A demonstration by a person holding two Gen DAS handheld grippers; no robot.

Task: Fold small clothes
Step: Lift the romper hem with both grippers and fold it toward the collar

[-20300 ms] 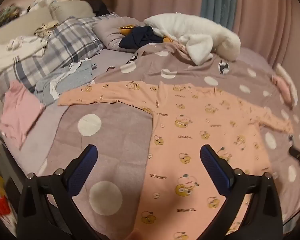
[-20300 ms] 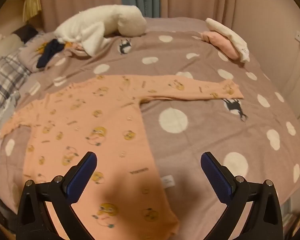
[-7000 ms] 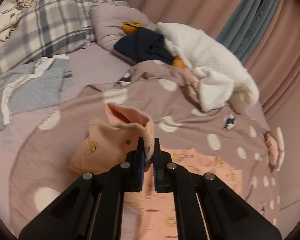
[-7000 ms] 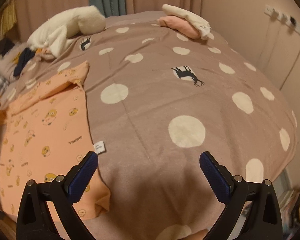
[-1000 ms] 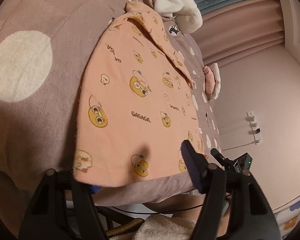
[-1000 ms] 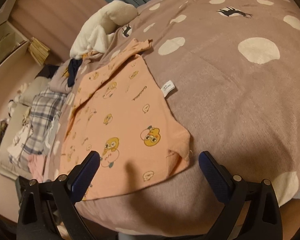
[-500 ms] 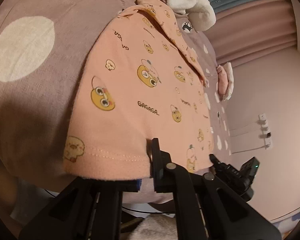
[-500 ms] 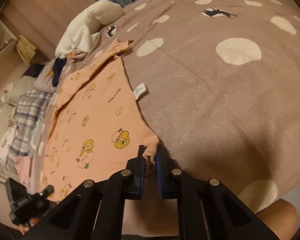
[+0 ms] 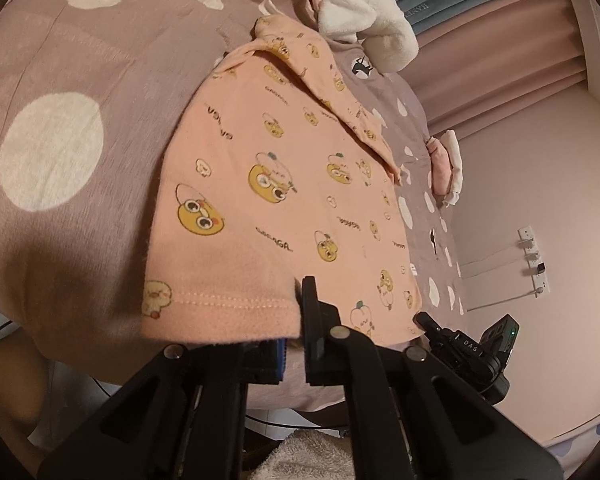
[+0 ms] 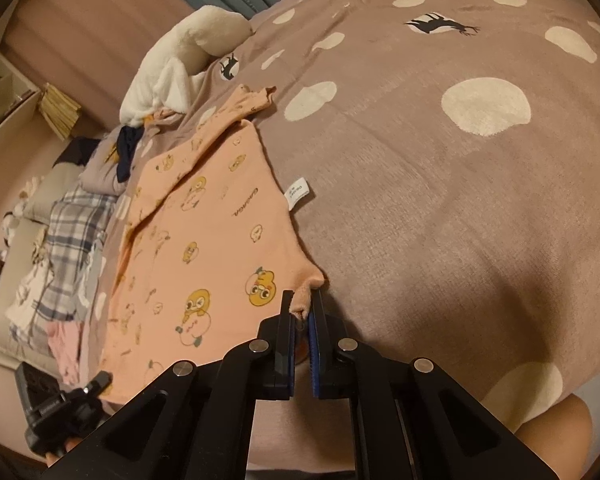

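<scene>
A peach baby garment (image 9: 276, 184) printed with yellow cartoon faces lies flat on the spotted mauve bedspread (image 9: 48, 80), both sleeves folded in over its body. My left gripper (image 9: 298, 300) is shut on the bottom hem near its left corner; the hem cloth drapes over and hides the left finger. In the right wrist view the same garment (image 10: 204, 240) stretches away to the upper left, and my right gripper (image 10: 302, 304) is shut on the hem's right corner, cloth bunched between the pads. The right gripper's body (image 9: 468, 352) shows at the lower right of the left wrist view.
A white fluffy blanket (image 10: 188, 52) and dark clothes (image 10: 126, 152) lie at the head of the bed. A plaid pillow (image 10: 72, 236) and loose clothes sit far left. Folded pink and white items (image 9: 446, 166) rest at the far bed edge. Bed edge drops off just below both grippers.
Both grippers went from wide open around the hem to shut on it, the left near the left corner and the right on the right corner. The hands barely shifted.
</scene>
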